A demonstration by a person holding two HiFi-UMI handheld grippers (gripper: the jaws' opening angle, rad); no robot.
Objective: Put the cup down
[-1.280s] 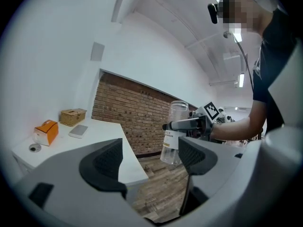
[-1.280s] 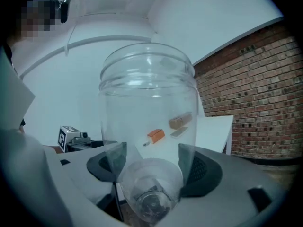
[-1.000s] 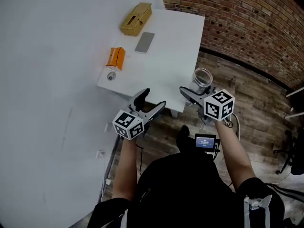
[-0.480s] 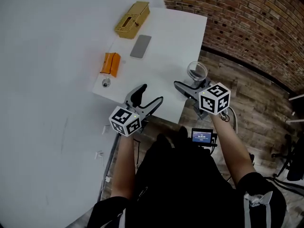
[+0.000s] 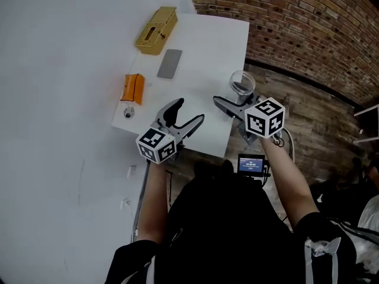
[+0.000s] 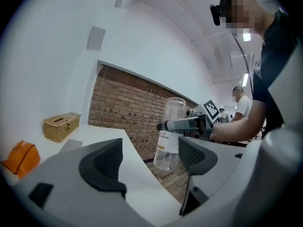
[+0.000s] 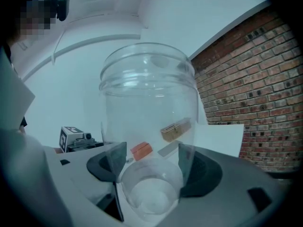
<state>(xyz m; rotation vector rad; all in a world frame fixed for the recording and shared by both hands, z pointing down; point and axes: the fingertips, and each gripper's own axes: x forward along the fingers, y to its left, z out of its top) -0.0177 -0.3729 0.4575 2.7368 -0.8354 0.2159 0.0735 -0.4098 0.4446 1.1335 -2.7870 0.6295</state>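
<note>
A clear plastic cup [image 5: 241, 83] with a white label hangs upright in the air at the right edge of the white table [image 5: 201, 46]. My right gripper [image 5: 234, 97] is shut on it, its pads pressed on the cup's lower wall [image 7: 149, 126]. The left gripper view shows the cup [image 6: 173, 134] just beyond the table's edge, its base off the tabletop. My left gripper [image 5: 185, 115] is open with nothing between its fingers, over the table's near edge and left of the cup.
On the table lie a wicker box [image 5: 156, 30], a grey flat slab [image 5: 170, 63], an orange packet [image 5: 132, 88] and a small round object [image 5: 128, 113]. A brick wall [image 5: 296, 28] and wooden floor [image 5: 308, 123] lie to the right. A second person [image 6: 241, 103] stands far behind.
Both grippers have come closer to the table. The cup, held by the right gripper throughout, has moved left from over the floor to the table's right edge.
</note>
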